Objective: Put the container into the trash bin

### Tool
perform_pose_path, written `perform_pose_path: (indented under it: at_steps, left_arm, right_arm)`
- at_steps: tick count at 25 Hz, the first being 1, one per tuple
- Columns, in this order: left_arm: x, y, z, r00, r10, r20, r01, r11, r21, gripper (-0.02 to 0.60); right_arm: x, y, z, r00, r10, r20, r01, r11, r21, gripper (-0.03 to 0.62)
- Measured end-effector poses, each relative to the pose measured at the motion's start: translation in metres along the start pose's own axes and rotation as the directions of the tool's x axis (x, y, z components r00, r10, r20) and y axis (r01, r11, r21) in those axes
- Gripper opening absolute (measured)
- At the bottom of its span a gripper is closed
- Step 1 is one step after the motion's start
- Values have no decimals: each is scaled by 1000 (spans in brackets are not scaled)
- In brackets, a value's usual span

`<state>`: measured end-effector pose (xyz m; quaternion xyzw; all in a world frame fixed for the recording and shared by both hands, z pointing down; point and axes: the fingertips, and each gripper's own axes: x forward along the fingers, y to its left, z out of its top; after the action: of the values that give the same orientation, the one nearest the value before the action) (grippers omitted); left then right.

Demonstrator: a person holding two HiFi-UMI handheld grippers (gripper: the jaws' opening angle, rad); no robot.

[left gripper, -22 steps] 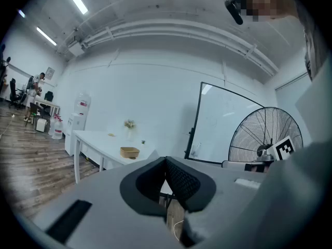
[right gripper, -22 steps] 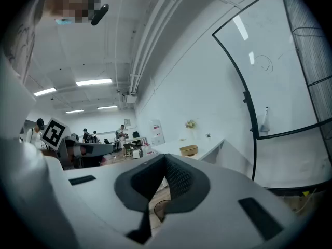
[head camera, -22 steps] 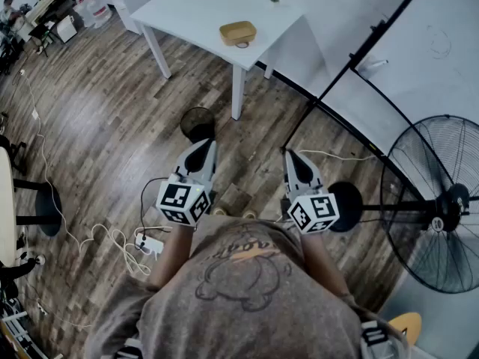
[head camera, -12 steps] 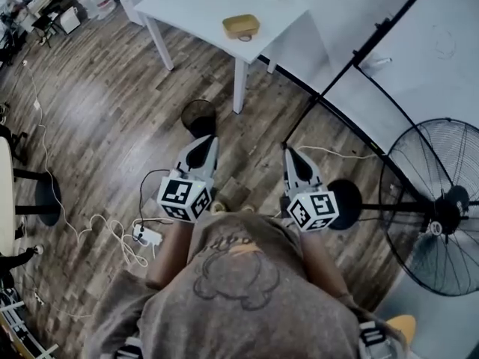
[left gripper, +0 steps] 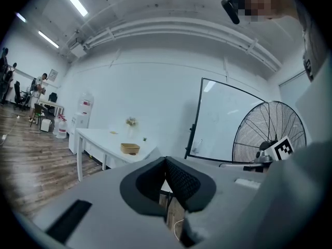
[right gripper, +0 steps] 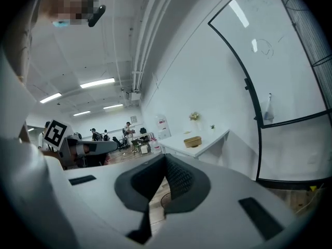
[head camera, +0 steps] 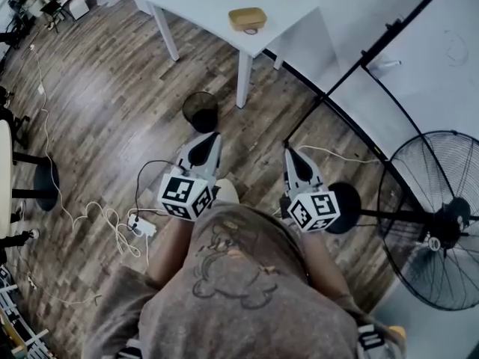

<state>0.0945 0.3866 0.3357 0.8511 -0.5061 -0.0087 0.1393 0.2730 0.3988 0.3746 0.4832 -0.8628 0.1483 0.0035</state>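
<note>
Container (head camera: 248, 19), a shallow tan dish, sits on the white table (head camera: 202, 6) at the top of the head view, well apart from both claws, which we hold level in the middle of the frame. Between it and our left claw (head camera: 203, 148) the dark trash bin (head camera: 200, 111) stands on the wood floor, just above that claw's tip. Both the left claw and the right claw (head camera: 292, 160) have their jaws pressed together with nothing between them. In the left gripper view the container (left gripper: 129, 148) shows small, above and left of the jaws. The table's far end is cut off by the top edge, and we cannot tell what the container or the bin holds.
</note>
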Motion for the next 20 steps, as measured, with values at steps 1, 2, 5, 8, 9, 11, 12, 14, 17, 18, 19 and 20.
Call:
perform_pose_path:
  at_steps: [1, 2, 5, 8, 9, 11, 12, 14, 17, 18, 19, 20]
  left_arm:
    - [3, 0, 0, 1000, 2, -1, -2, 1000, 4, 3]
    - [8, 0, 0, 1000, 5, -2, -5, 1000, 6, 3]
    - [25, 5, 3, 1000, 12, 0, -12, 1000, 8, 3]
    - [43, 14, 8, 1000, 10, 5, -10, 1000, 11, 3]
    - [49, 17, 9, 1000, 9, 8, -9, 1000, 10, 5]
    - [61, 26, 11, 1000, 7, 11, -7, 1000, 3, 5]
    - [68, 30, 12, 1000, 5, 12, -5, 1000, 0, 5]
    - [85, 38, 15, 1000, -2, 13, 2, 1000, -2, 3]
    - [112, 52, 20, 1000, -12, 11, 12, 1000, 1, 3]
    - [121, 58, 22, 1000, -14, 10, 14, 1000, 1, 3]
    - [131, 64, 24, 1000, -15, 9, 15, 1000, 0, 3]
    - [142, 70, 26, 1000, -16, 7, 17, 1000, -1, 3]
  right_arm:
    - [2, -3, 2, 1000, 1, 2, -1, 1000, 4, -8]
    - [5, -7, 5, 1000, 2, 6, -3, 1000, 6, -8]
    - [16, -22, 13, 1000, -1, 18, 1, 1000, 11, -8]
    - [31, -36, 18, 1000, -14, 20, 14, 1000, 16, -8]
    - [35, -39, 18, 1000, -15, 21, 15, 1000, 17, -8]
    - [45, -45, 16, 1000, -17, 19, 16, 1000, 19, -8]
    - [51, -49, 16, 1000, -20, 17, 19, 1000, 20, -8]
    - [65, -58, 17, 1000, -27, 13, 27, 999, 20, -8]
    - [90, -70, 23, 999, -33, 12, 33, 999, 14, -8]
    - [99, -74, 25, 999, -33, 12, 33, 999, 13, -8]
    - [108, -78, 28, 999, -33, 10, 33, 999, 13, -8]
    - [118, -84, 30, 999, -32, 8, 32, 999, 12, -8]
